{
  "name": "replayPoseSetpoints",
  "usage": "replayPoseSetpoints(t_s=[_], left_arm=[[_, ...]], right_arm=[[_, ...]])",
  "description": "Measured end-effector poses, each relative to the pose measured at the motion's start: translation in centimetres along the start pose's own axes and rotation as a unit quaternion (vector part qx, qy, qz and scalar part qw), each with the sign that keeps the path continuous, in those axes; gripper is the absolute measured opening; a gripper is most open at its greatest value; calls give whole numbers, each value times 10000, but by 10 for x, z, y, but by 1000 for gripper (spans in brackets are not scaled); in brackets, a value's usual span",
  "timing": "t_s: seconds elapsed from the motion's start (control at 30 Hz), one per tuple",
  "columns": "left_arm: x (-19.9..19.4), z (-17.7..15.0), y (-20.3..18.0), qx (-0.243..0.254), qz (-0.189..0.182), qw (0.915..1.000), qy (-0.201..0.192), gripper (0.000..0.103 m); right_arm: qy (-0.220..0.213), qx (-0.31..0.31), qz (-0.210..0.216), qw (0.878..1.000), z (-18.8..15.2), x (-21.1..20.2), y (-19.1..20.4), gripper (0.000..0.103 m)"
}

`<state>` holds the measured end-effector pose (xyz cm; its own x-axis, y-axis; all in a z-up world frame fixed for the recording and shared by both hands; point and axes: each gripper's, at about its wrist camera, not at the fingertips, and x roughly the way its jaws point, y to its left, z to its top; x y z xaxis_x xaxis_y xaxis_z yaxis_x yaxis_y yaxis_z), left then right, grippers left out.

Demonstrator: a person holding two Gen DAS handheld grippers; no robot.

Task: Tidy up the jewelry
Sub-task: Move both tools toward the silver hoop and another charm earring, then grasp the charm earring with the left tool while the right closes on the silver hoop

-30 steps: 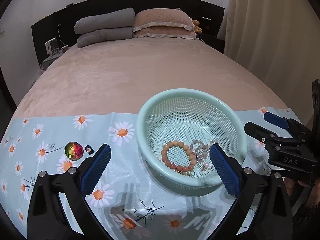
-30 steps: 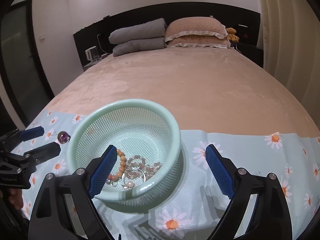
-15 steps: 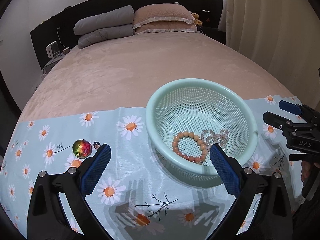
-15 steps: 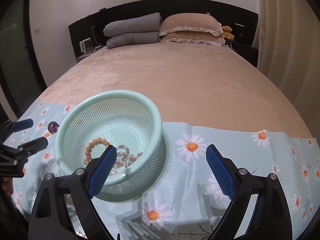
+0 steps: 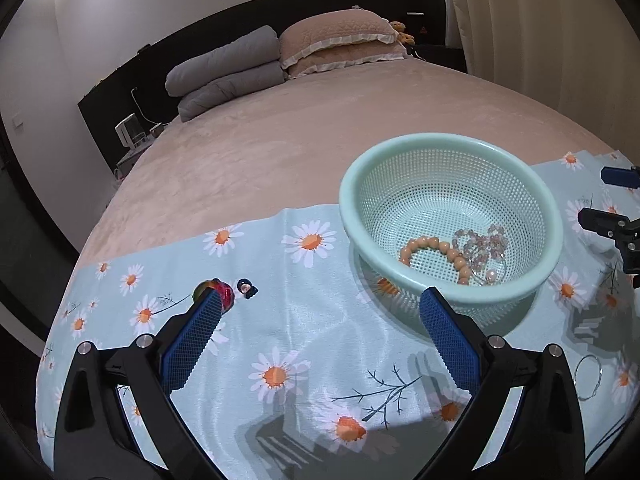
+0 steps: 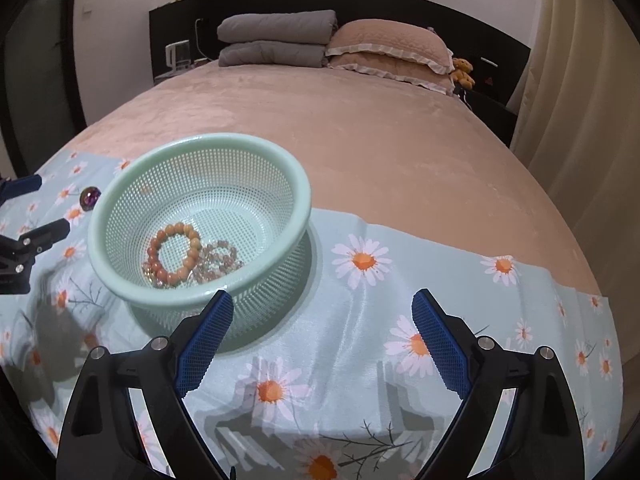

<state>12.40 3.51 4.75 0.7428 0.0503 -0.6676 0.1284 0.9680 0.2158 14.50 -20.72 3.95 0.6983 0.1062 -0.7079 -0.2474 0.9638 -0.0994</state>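
Jewelry basket [image 5: 448, 152] now sits farther off; I have withdrawn both empty, open hand-held grippers [image 5: 320, 316] [image 6: 322, 312]; colourful bead [image 5: 224, 294], possibly a pendant, remains outside.

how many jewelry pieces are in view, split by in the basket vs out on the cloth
In the mint basket: 2, an orange bead bracelet and a pale pink bead strand
On the daisy cloth: 3, an iridescent ball, a small dark charm, a thin silver ring
Total: 5
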Motion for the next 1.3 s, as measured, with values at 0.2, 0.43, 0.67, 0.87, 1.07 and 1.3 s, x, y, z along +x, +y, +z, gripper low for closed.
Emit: replayPoseSetpoints(t_s=[0.2, 0.43, 0.67, 0.87, 1.07, 1.3], left_arm=[[6, -29, -14, 258, -632, 9969, 389, 97], [2, -61, -47, 869, -1109, 9884, 574, 97], [-10, -71, -71, 847, -1892, 9773, 433, 97], [-9, -82, -100, 1107, -2251, 9664, 569, 97], [-4, -93, -128, 1595, -2266, 9592, 567, 89], [-20, -91, -142, 1957, -2690, 9413, 569, 11]], right_arm=[[577, -318, 154, 9977, -33, 17, 14, 87], [668, -441, 516, 9955, -64, 12, 24, 87], [710, -883, 1071, 9878, -93, -7, 43, 87], [773, -1586, 1215, 9768, -117, -13, 67, 87], [908, -1822, 1462, 9681, -119, -18, 76, 60], [1021, -1926, 1518, 9641, -113, -23, 79, 9]])
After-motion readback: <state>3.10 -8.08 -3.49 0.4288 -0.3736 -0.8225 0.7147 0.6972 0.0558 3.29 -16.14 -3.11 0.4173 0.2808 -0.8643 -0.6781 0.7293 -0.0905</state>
